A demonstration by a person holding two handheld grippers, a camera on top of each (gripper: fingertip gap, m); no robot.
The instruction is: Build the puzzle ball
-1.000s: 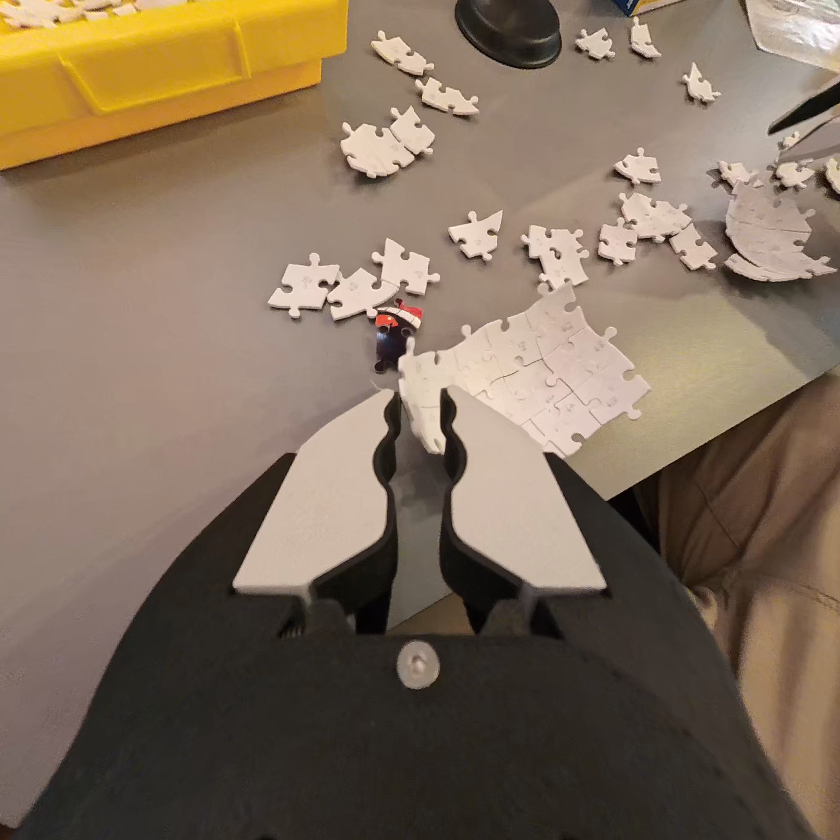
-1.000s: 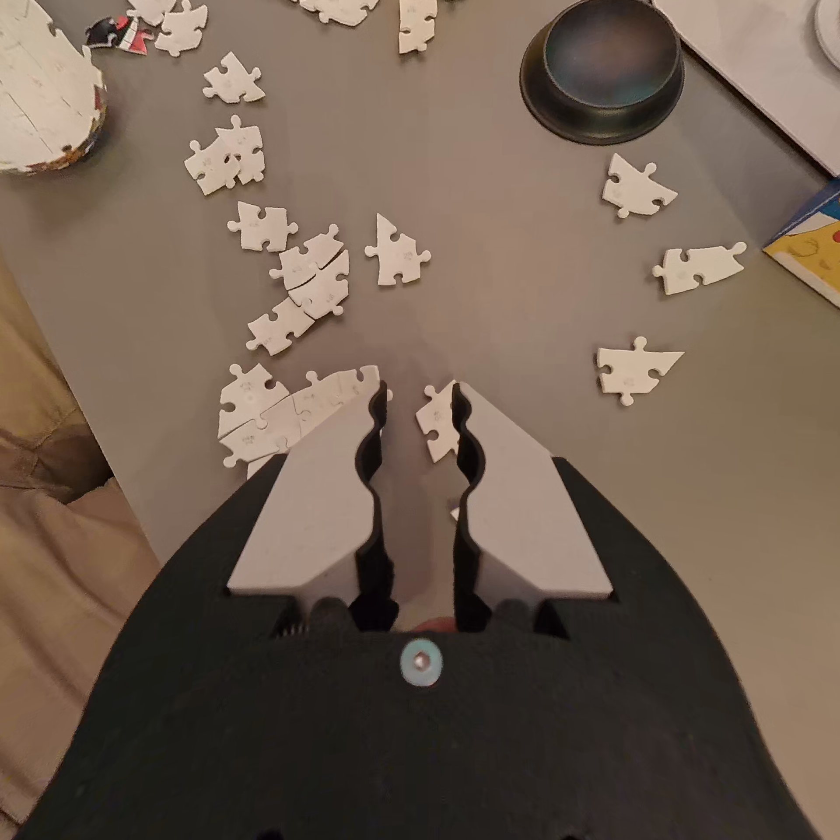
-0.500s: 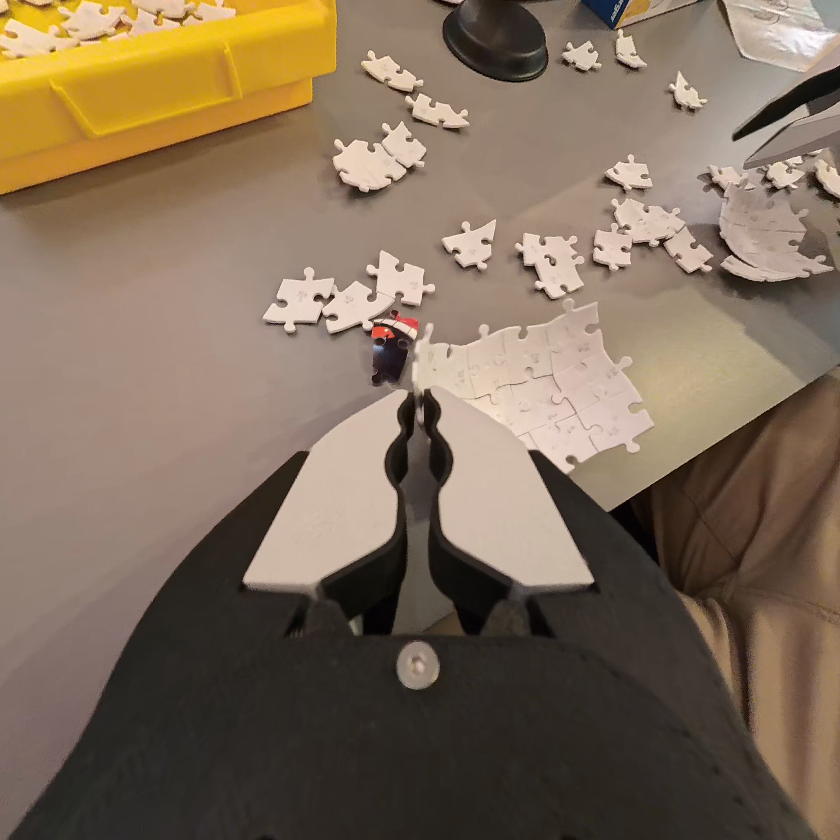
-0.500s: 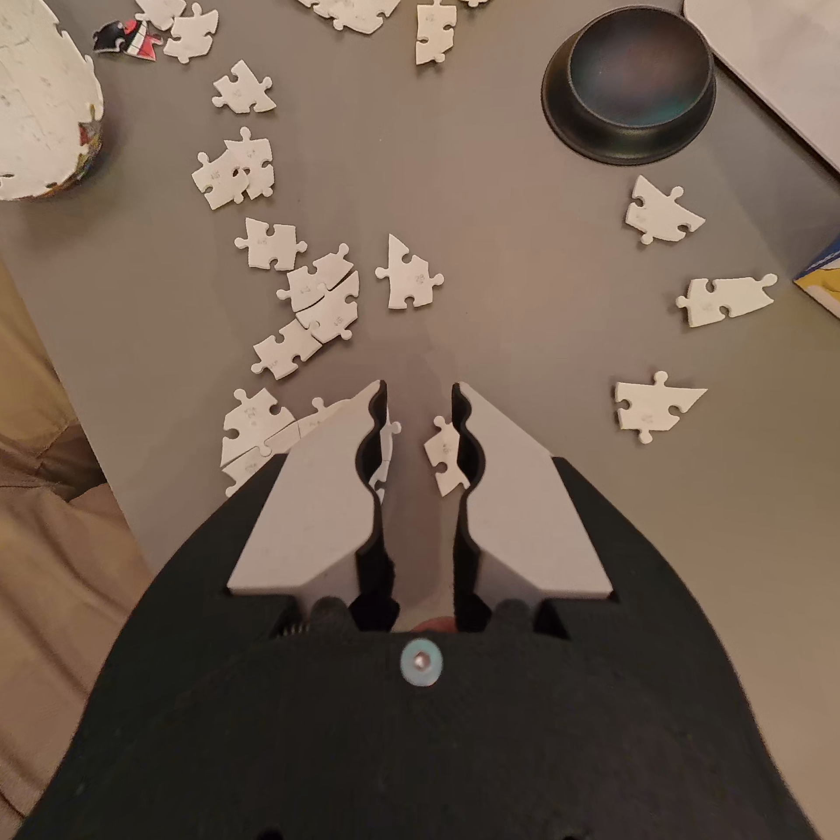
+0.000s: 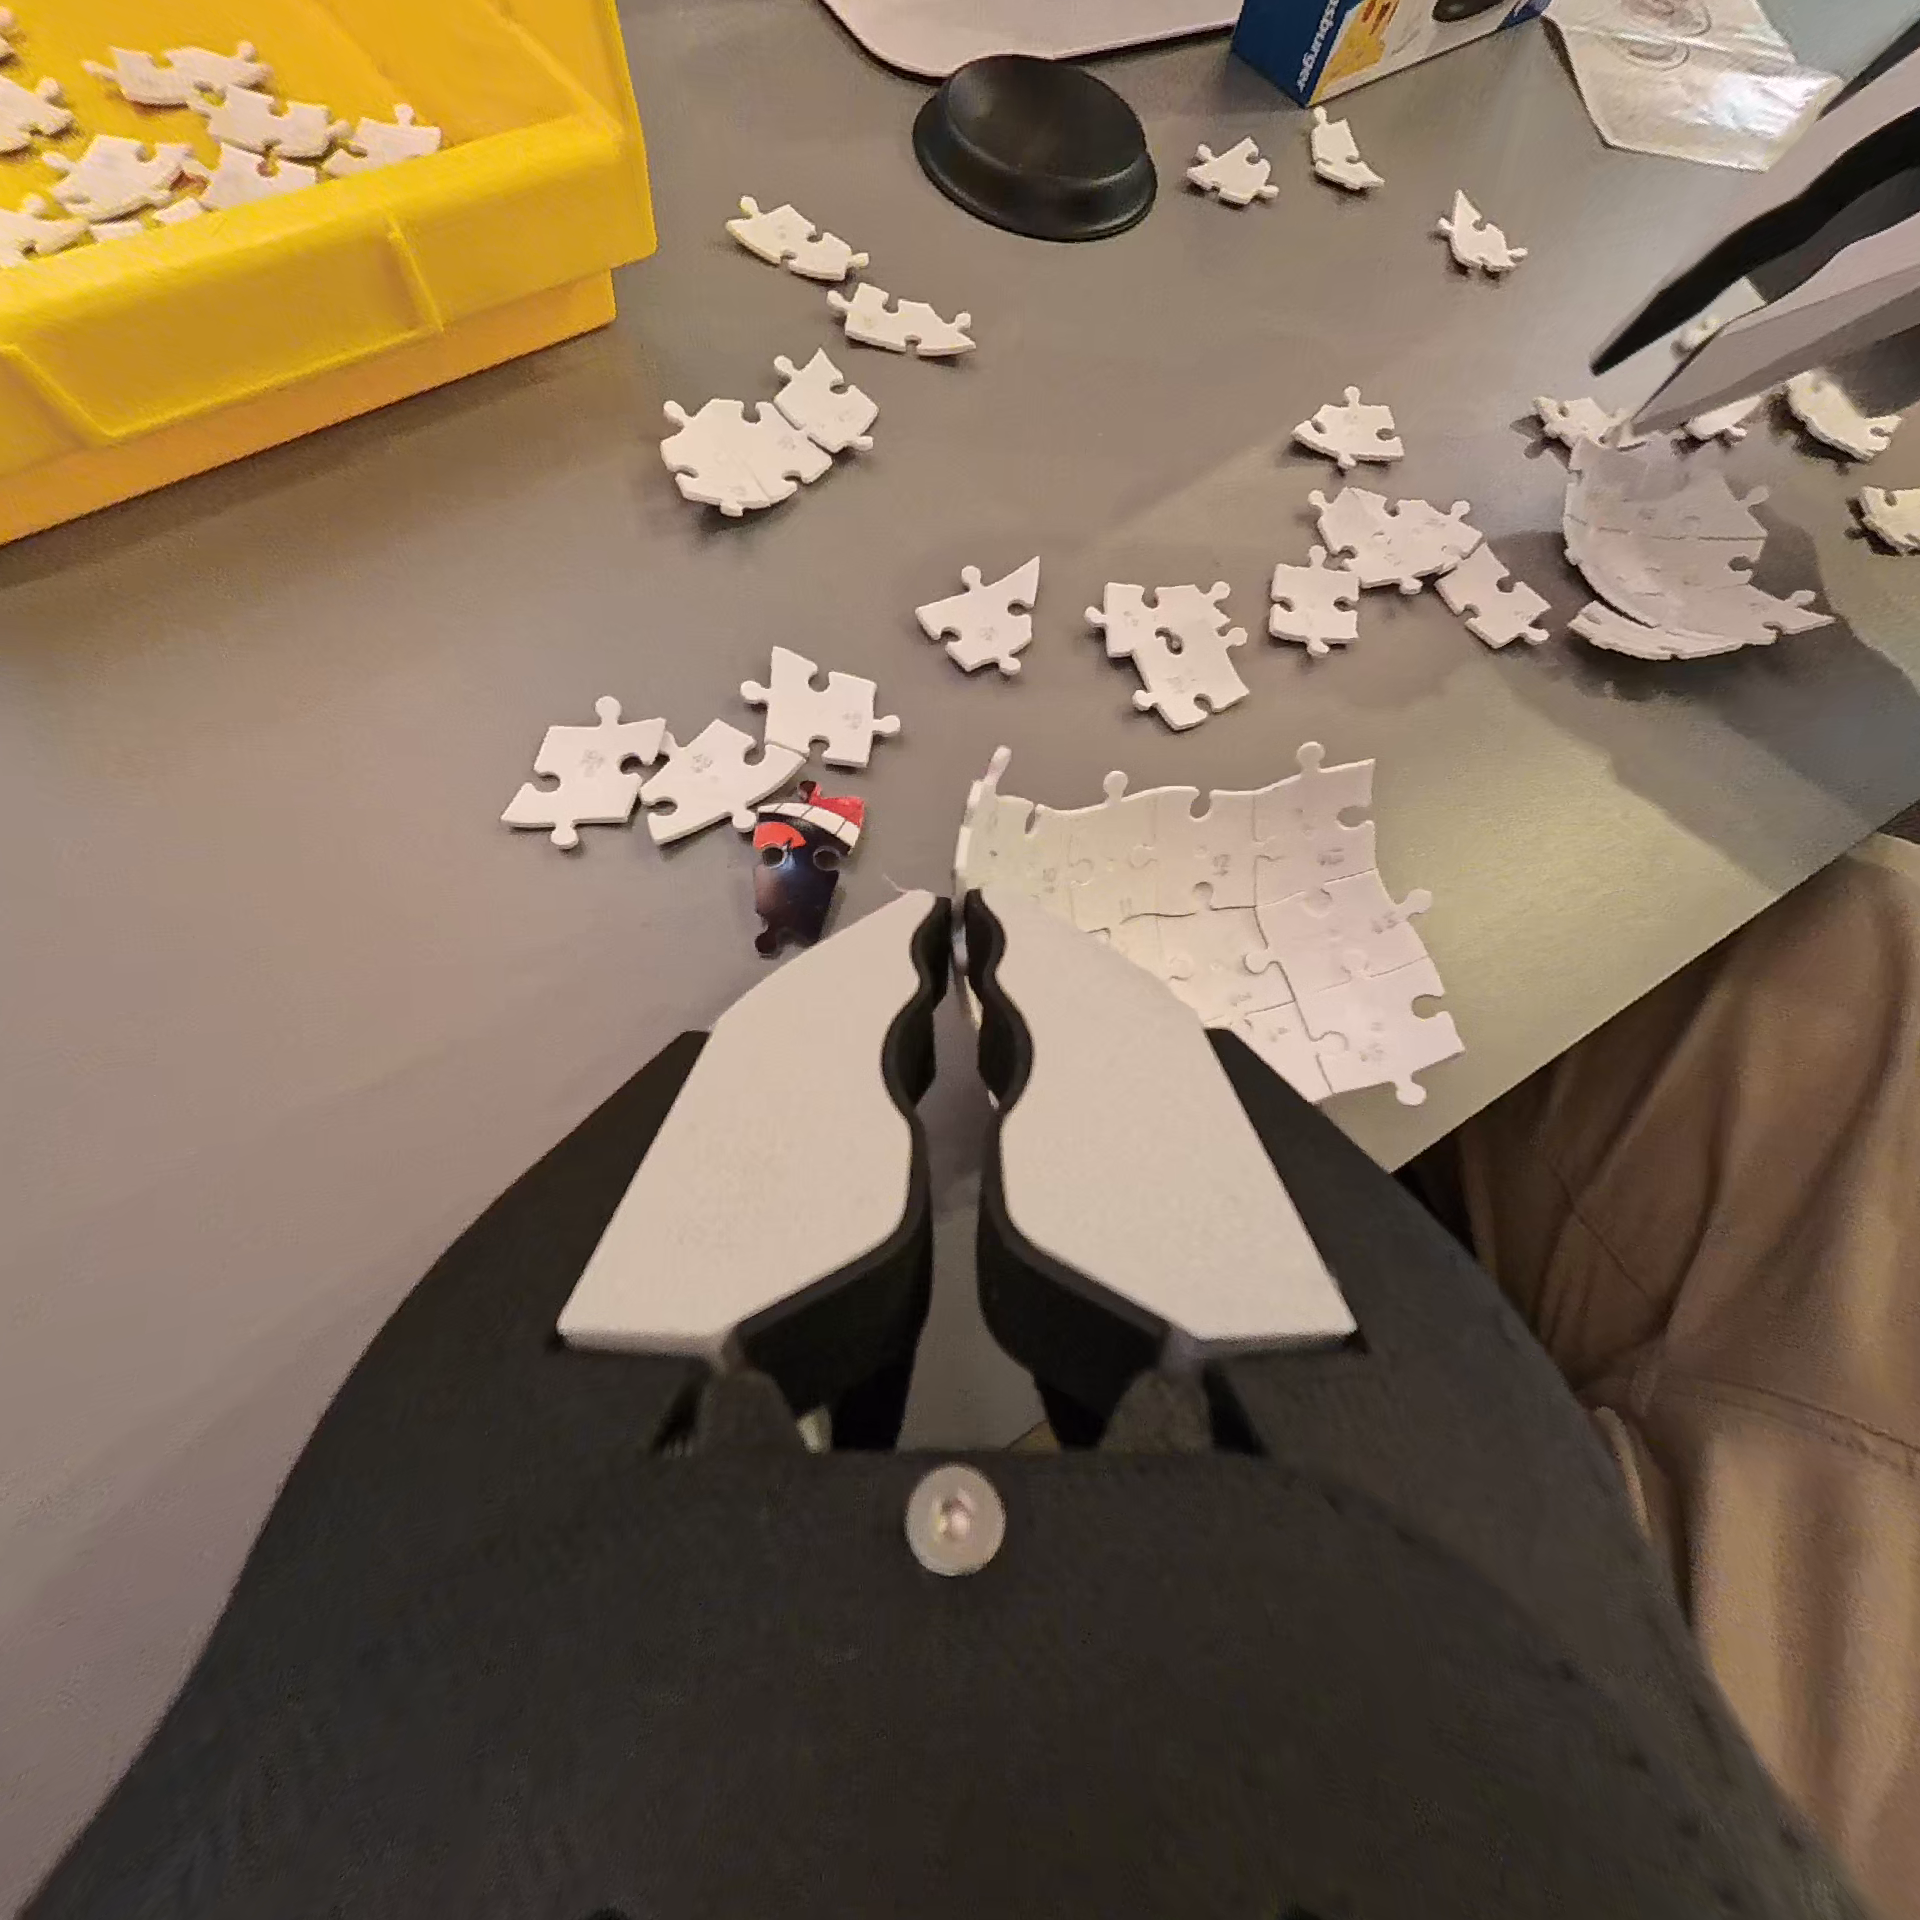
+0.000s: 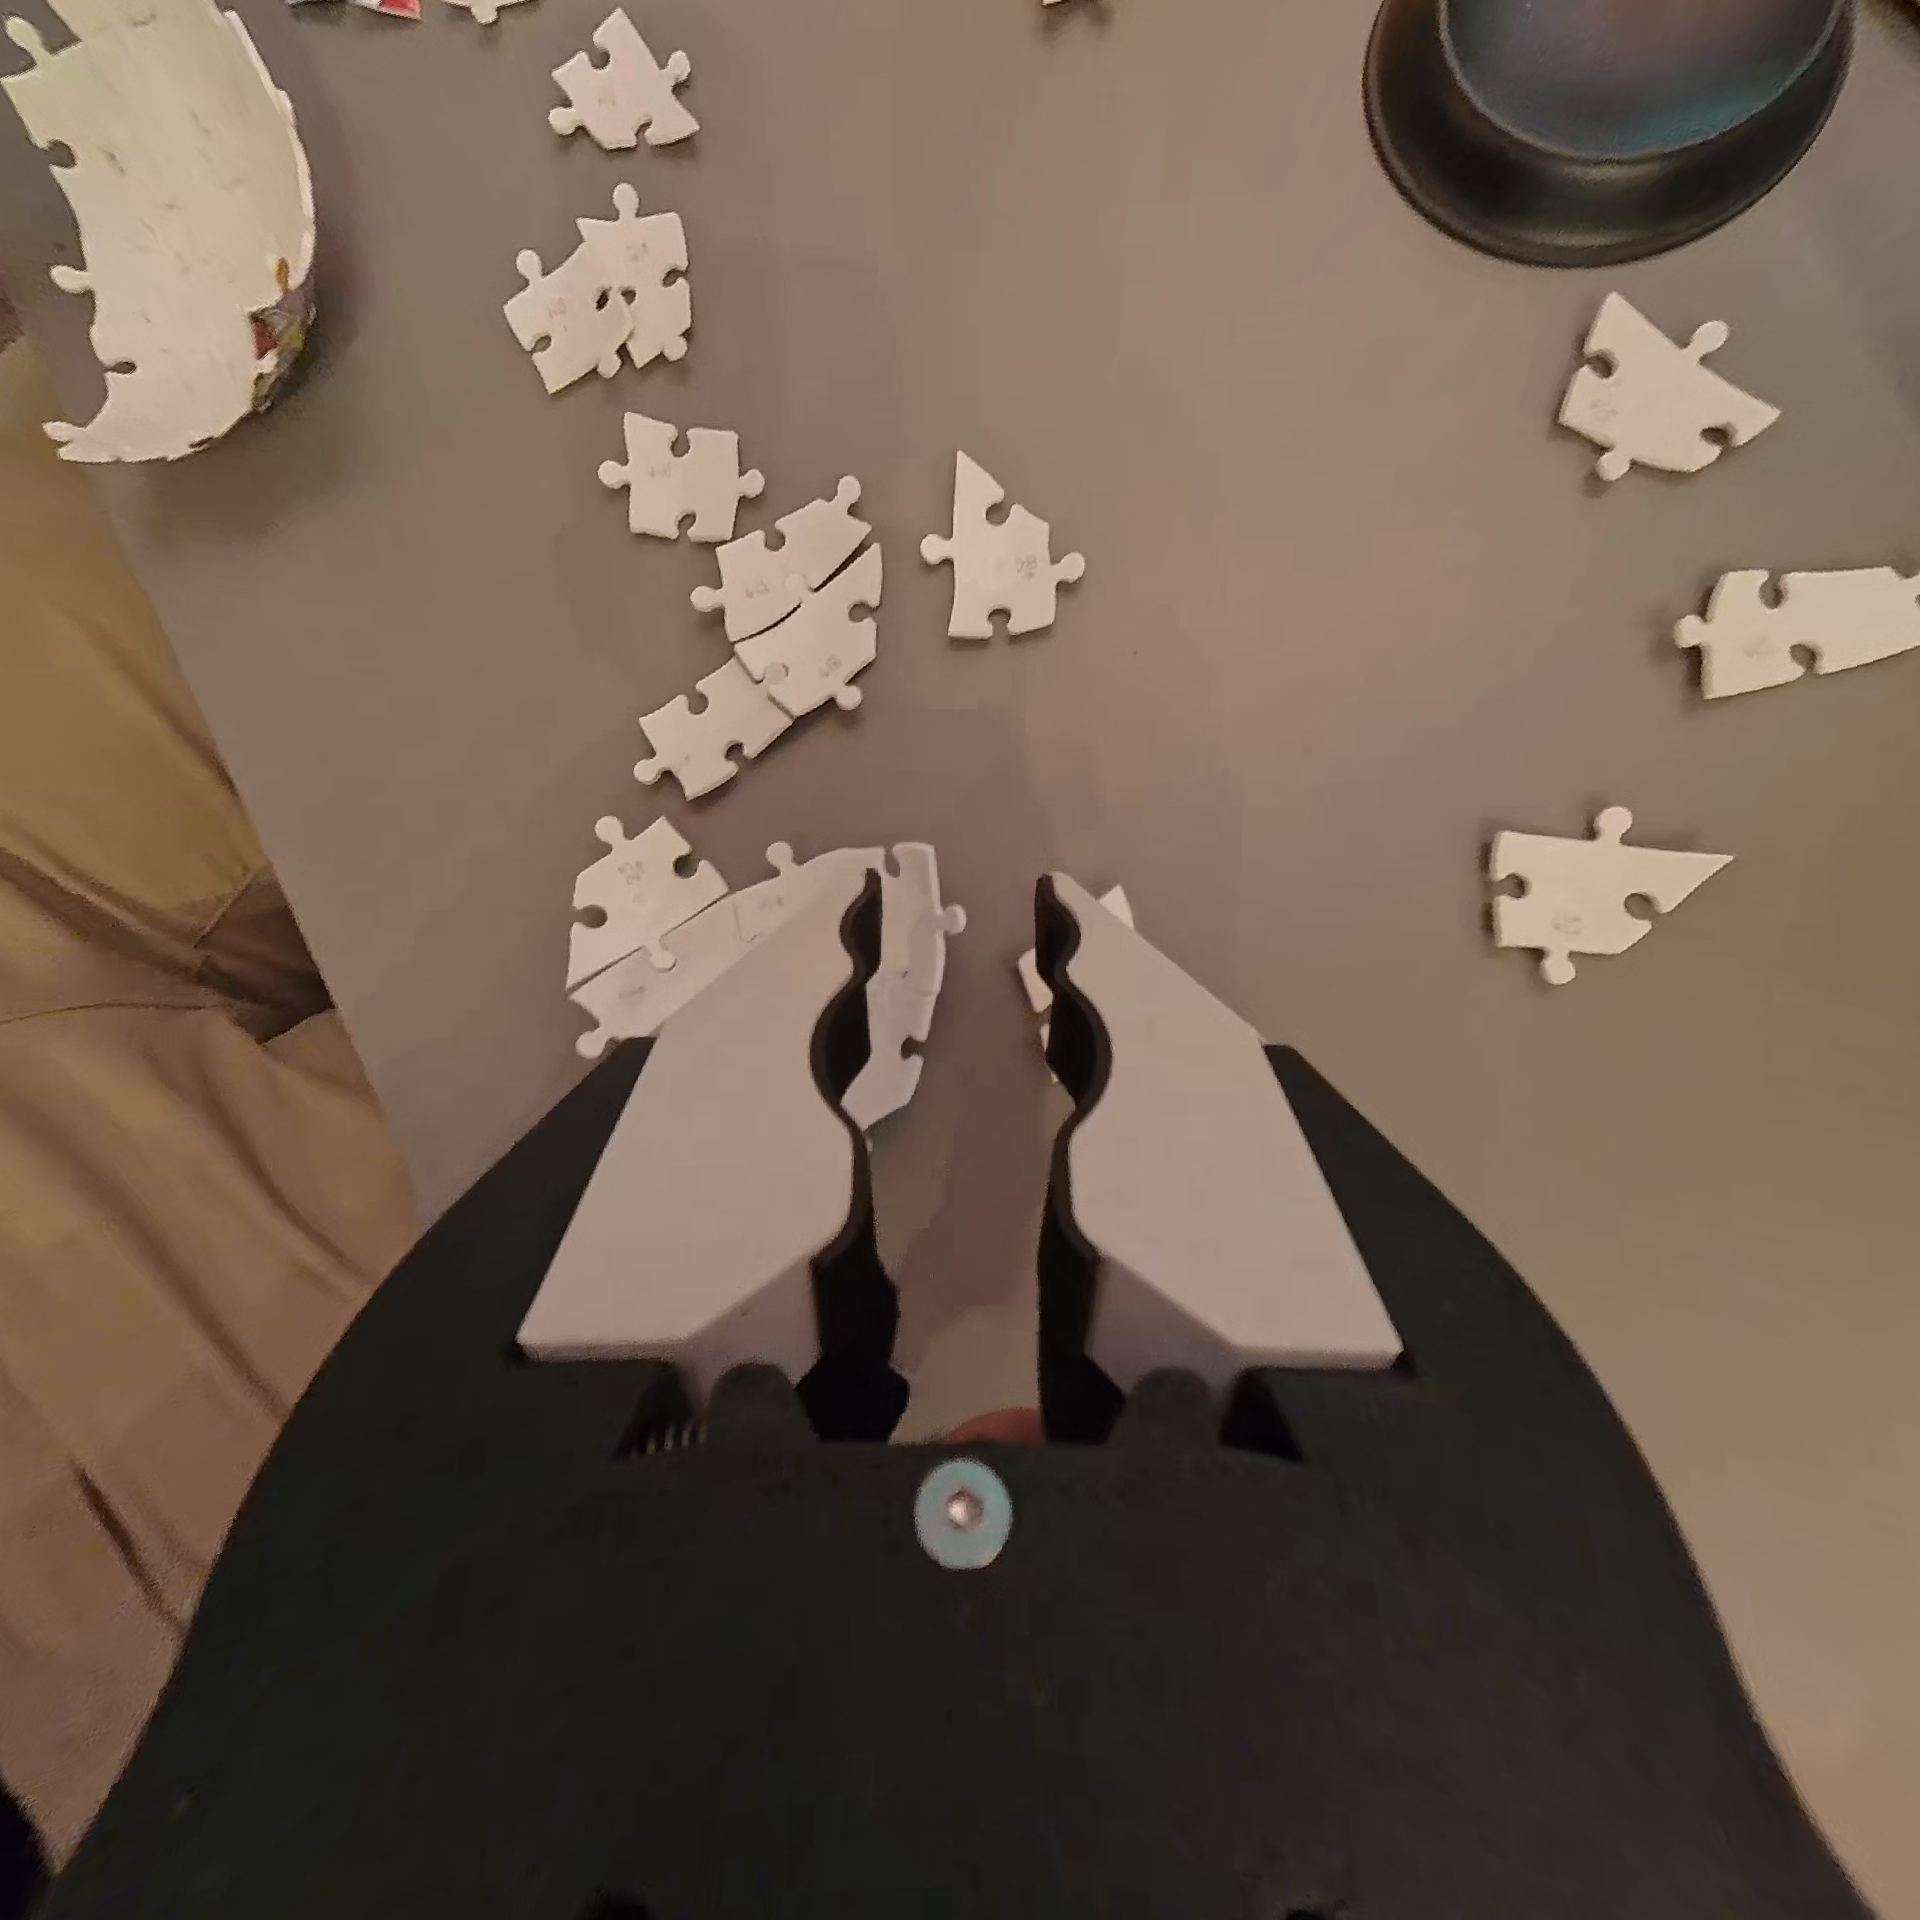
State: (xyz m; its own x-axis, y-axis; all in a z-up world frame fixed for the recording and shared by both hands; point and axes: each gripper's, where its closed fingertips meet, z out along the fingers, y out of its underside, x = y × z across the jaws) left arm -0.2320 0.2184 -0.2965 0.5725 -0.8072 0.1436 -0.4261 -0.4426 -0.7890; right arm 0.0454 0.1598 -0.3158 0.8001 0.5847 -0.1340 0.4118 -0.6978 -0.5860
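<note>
My left gripper (image 5: 958, 914) is shut on the left edge of a curved assembled puzzle section (image 5: 1247, 914), white back side up, at the table's near edge. The section also shows at the top left of the right wrist view (image 6: 177, 239). My right gripper (image 6: 956, 894) is open and empty, low over the table. A smaller joined section (image 6: 644, 935) lies partly under its left finger, and a loose piece (image 6: 1034, 982) is mostly hidden by its right finger. In the left wrist view the right gripper (image 5: 1621, 384) hovers at that smaller section (image 5: 1673, 551).
Many loose white pieces (image 5: 987, 613) are scattered over the grey table (image 5: 312, 727), plus one coloured piece (image 5: 800, 862). A yellow bin (image 5: 312, 260) with pieces stands far left. A black round stand (image 5: 1034, 145) and a blue box (image 5: 1351, 42) are at the back. A person's beige trousers (image 5: 1714, 1247) are at the right. Left tips to right tips: about 30 centimetres. The coloured piece (image 5: 800, 862) lies some 5 centimetres from my left tips, 30 centimetres from my right tips.
My left gripper has closed on the section's edge and drawn back a little. My right gripper has stayed open and come lower and closer to the pieces.
</note>
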